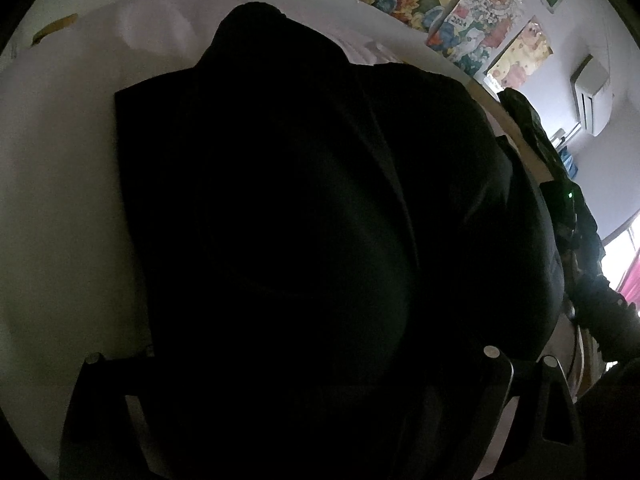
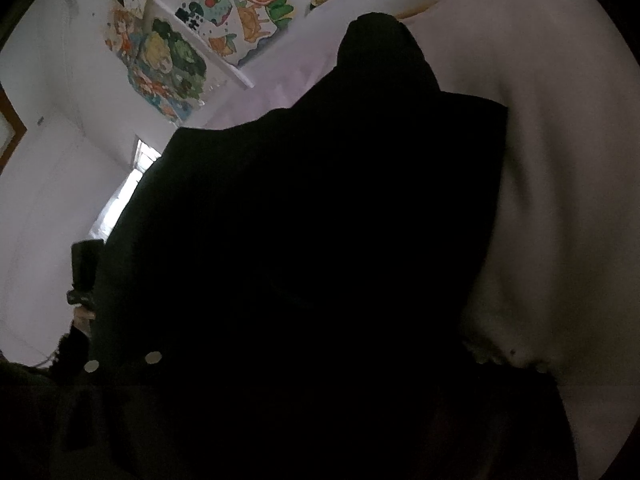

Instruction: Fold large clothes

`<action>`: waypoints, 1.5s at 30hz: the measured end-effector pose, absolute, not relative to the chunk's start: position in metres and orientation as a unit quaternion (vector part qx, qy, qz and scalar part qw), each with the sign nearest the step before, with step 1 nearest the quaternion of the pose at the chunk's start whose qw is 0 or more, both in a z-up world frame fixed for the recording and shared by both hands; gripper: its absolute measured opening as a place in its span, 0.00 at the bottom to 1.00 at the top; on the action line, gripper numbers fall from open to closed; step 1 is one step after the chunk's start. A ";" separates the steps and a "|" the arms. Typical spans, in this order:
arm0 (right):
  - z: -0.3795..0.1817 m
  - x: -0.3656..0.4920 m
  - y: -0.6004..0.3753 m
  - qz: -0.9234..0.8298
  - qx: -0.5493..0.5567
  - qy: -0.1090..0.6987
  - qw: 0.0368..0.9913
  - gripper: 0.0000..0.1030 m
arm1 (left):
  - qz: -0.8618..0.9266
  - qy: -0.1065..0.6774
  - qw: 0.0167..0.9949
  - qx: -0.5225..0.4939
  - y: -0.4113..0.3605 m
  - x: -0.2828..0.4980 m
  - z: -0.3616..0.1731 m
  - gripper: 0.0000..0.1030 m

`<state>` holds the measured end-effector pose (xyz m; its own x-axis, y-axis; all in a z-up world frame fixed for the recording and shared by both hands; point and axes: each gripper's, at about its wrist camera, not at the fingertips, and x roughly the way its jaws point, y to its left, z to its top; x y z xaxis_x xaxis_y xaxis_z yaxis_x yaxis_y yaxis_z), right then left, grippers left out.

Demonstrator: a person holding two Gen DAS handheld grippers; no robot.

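Note:
A large black garment [image 1: 304, 208] lies on a white sheet-covered surface [image 1: 52, 184] and fills most of both views; it also shows in the right wrist view [image 2: 320, 240]. It is partly folded, with a straight left edge and a narrow part pointing away. My left gripper [image 1: 296, 364] sits at the near edge of the garment, its fingers [image 1: 494, 376] wide apart with dark cloth lying between and over them. My right gripper [image 2: 316, 364] is nearly all hidden under the dark cloth; only small pale studs show.
Colourful posters [image 1: 476, 28] hang on the wall beyond the surface. An air conditioner [image 1: 592, 96] is on the right wall. Another dark garment [image 1: 532, 128] hangs at the right edge. The white sheet [image 2: 560, 200] stretches to the right in the right wrist view.

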<state>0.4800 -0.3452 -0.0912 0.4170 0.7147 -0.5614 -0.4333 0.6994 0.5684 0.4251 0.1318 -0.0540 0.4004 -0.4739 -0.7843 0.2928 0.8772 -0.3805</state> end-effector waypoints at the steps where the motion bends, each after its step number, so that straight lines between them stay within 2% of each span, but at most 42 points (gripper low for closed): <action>1: -0.090 0.481 -0.345 0.346 0.174 0.415 0.823 0.83 | -0.230 0.497 0.831 -0.093 0.132 0.425 -0.055 0.90; 5: -0.084 0.477 -0.343 0.341 0.164 0.412 0.829 0.72 | -0.228 0.495 0.834 -0.090 0.132 0.425 -0.053 0.84; 7: -0.081 0.475 -0.342 0.339 0.161 0.408 0.833 0.66 | -0.226 0.484 0.840 -0.092 0.134 0.422 -0.049 0.71; 10: -0.077 0.471 -0.341 0.340 0.158 0.397 0.838 0.54 | -0.222 0.467 0.850 -0.103 0.137 0.418 -0.045 0.58; 12: -0.074 0.468 -0.339 0.340 0.155 0.392 0.840 0.45 | -0.219 0.459 0.854 -0.106 0.136 0.417 -0.044 0.53; 15: -0.069 0.463 -0.335 0.337 0.137 0.384 0.849 0.39 | -0.214 0.447 0.862 -0.103 0.132 0.413 -0.041 0.45; 26: -0.050 0.442 -0.322 0.296 0.109 0.373 0.872 0.30 | -0.152 0.462 0.874 0.015 0.087 0.394 -0.025 0.32; 34: -0.010 0.397 -0.316 0.245 0.090 0.353 0.899 0.25 | -0.142 0.447 0.883 -0.006 0.077 0.367 -0.002 0.23; 41: 0.046 0.328 -0.304 0.231 0.053 0.353 0.905 0.25 | -0.139 0.450 0.882 0.016 0.073 0.302 0.053 0.22; 45: 0.058 0.296 -0.291 0.228 0.041 0.367 0.901 0.25 | -0.128 0.460 0.878 0.042 0.063 0.264 0.071 0.22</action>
